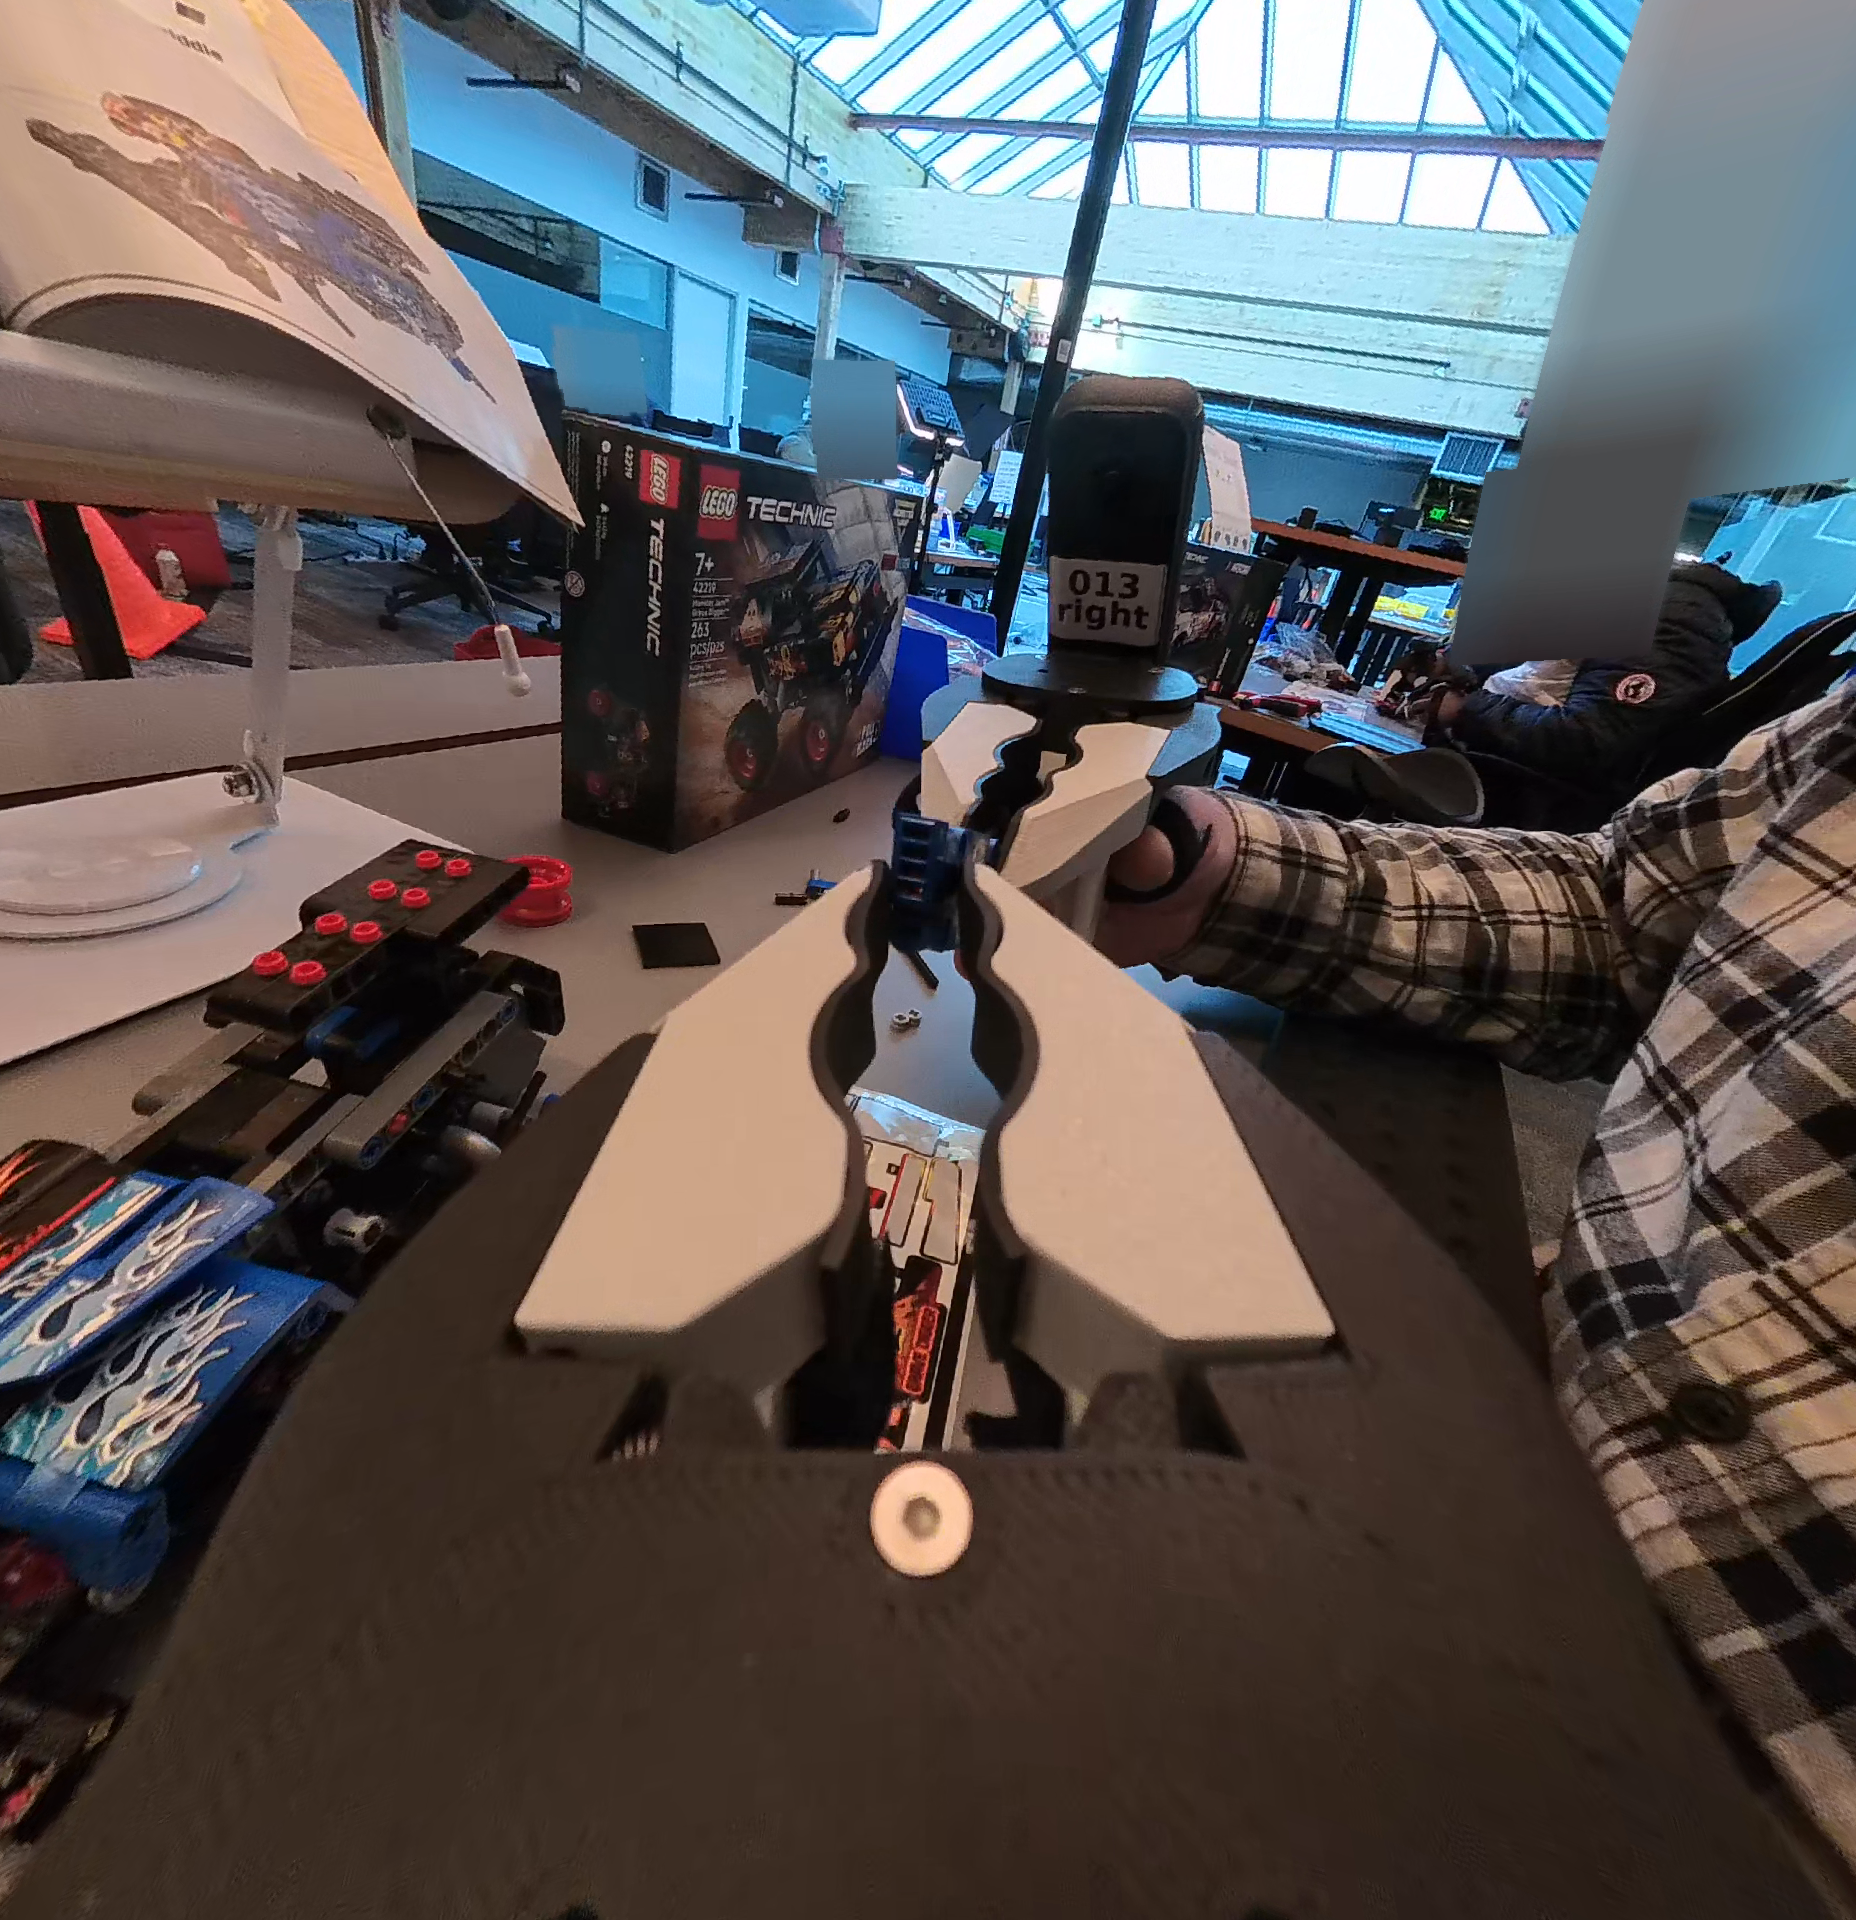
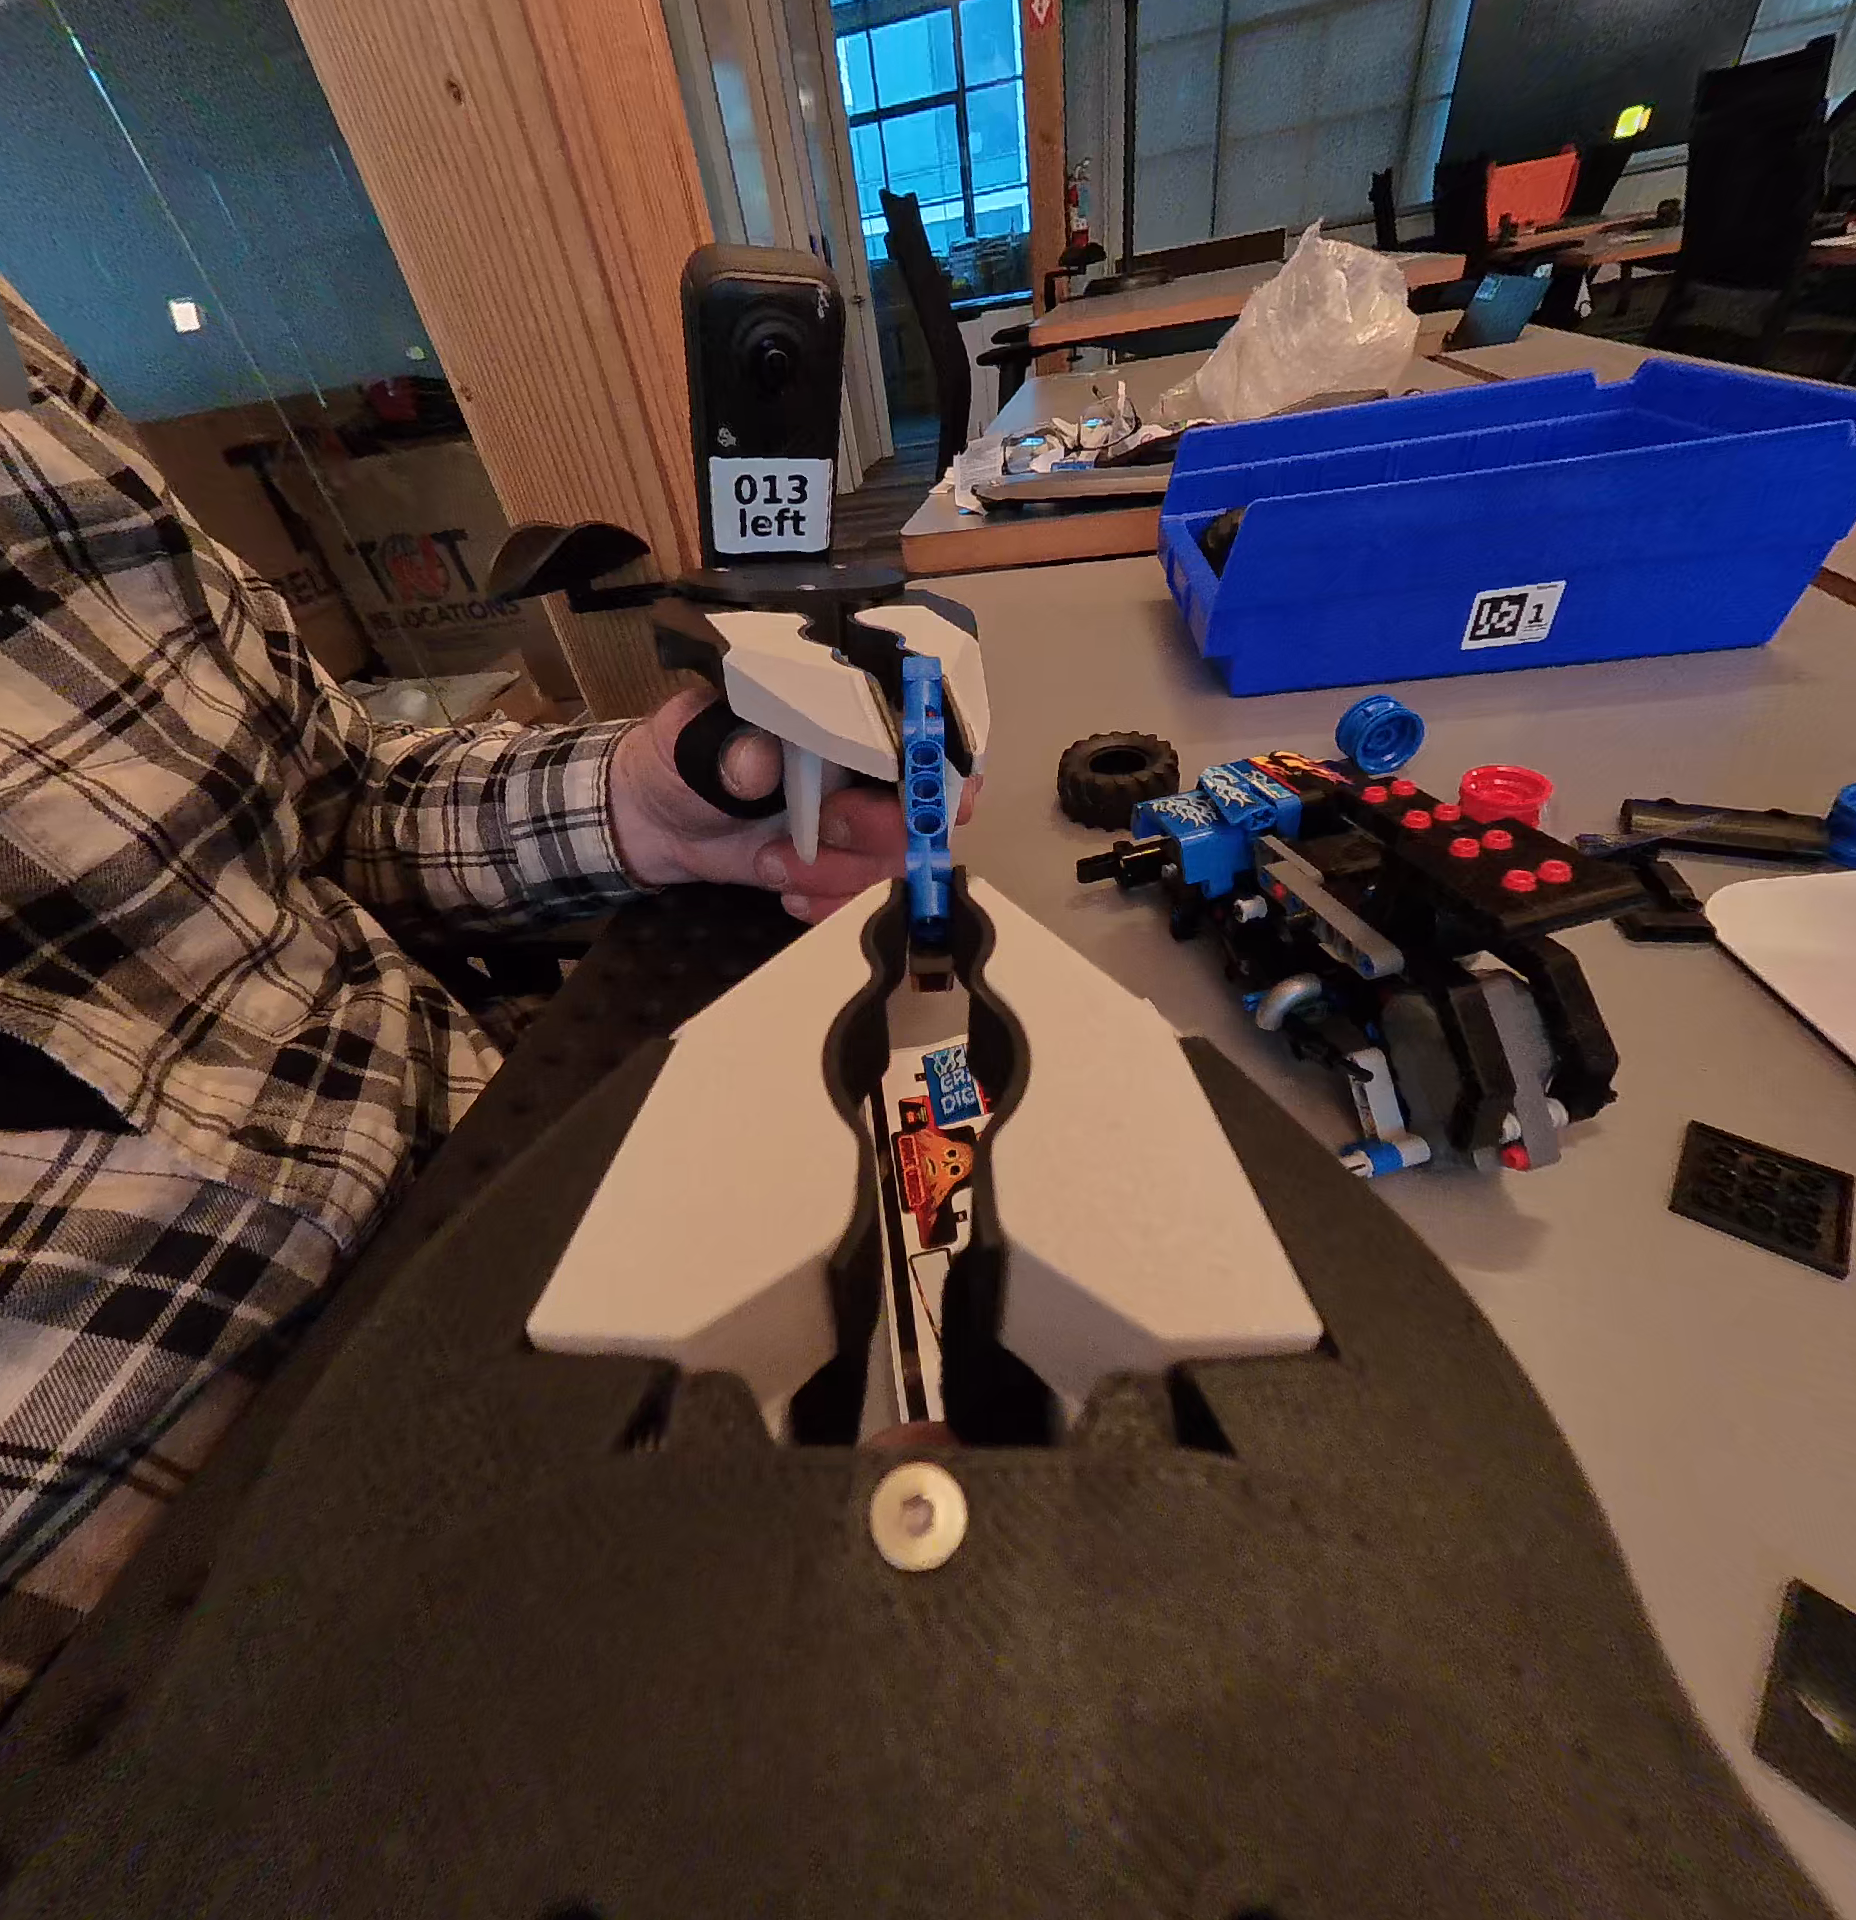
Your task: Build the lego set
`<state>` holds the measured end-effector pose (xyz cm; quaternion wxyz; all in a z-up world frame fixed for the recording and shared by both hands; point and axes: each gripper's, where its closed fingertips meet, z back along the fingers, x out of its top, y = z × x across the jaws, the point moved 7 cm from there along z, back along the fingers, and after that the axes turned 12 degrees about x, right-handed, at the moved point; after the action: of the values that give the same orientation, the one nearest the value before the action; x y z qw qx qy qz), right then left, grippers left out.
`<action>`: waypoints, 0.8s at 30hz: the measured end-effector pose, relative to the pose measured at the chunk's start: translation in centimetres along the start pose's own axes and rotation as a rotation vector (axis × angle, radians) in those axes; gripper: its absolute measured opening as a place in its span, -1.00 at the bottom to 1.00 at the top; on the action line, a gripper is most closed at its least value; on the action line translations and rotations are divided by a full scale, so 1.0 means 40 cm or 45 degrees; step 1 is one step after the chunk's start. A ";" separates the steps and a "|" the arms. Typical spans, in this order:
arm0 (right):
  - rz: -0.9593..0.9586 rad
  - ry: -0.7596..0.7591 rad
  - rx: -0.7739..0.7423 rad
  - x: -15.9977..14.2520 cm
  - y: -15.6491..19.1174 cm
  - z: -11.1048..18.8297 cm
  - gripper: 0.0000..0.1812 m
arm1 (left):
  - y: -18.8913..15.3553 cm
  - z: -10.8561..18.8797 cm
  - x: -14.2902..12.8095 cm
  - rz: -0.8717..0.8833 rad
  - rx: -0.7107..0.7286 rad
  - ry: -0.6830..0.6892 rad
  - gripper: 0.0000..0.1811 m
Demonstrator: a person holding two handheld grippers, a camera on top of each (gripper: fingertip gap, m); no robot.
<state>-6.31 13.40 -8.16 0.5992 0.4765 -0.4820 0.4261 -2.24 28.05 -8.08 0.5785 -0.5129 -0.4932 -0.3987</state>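
A blue Technic beam with round holes (image 2: 925, 790) is held in the air between both grippers. My left gripper (image 1: 919, 883) is shut on one end of it, and my right gripper (image 2: 929, 902) is shut on the other end. In the left wrist view the beam (image 1: 916, 878) shows end-on, with the right gripper (image 1: 968, 831) just behind it. In the right wrist view the left gripper (image 2: 903, 670) faces me. The partly built truck (image 1: 363, 1039) with red pins and blue flame panels lies on the table; it also shows in the right wrist view (image 2: 1402, 935).
A sticker sheet (image 2: 939, 1143) lies under the grippers. A set box (image 1: 726, 623) and an instruction booklet (image 1: 228, 208) on a stand are at the back left. A blue bin (image 2: 1526, 520), black tyre (image 2: 1116, 777), red hub (image 2: 1504, 795), blue hub (image 2: 1378, 732) and black plate (image 2: 1762, 1195) are on the table. The tips of both grippers are at nearly the same place.
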 end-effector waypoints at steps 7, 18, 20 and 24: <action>0.001 0.004 0.007 -0.004 0.001 0.001 -0.94 | -0.001 -0.001 -0.002 -0.005 0.001 0.007 -0.87; 0.005 0.005 0.009 -0.003 0.003 0.003 -0.94 | -0.004 -0.003 -0.003 -0.006 -0.006 0.009 -0.87; 0.007 0.007 0.009 -0.003 0.003 0.004 -0.94 | -0.002 -0.004 -0.004 -0.009 -0.006 0.012 -0.87; 0.007 0.005 0.010 -0.004 0.003 0.006 -0.94 | -0.001 -0.008 -0.004 -0.011 -0.004 0.015 -0.87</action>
<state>-6.49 13.17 -8.30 0.5970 0.4768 -0.4805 0.4306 -2.26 27.72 -8.22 0.5790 -0.5093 -0.4913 -0.4050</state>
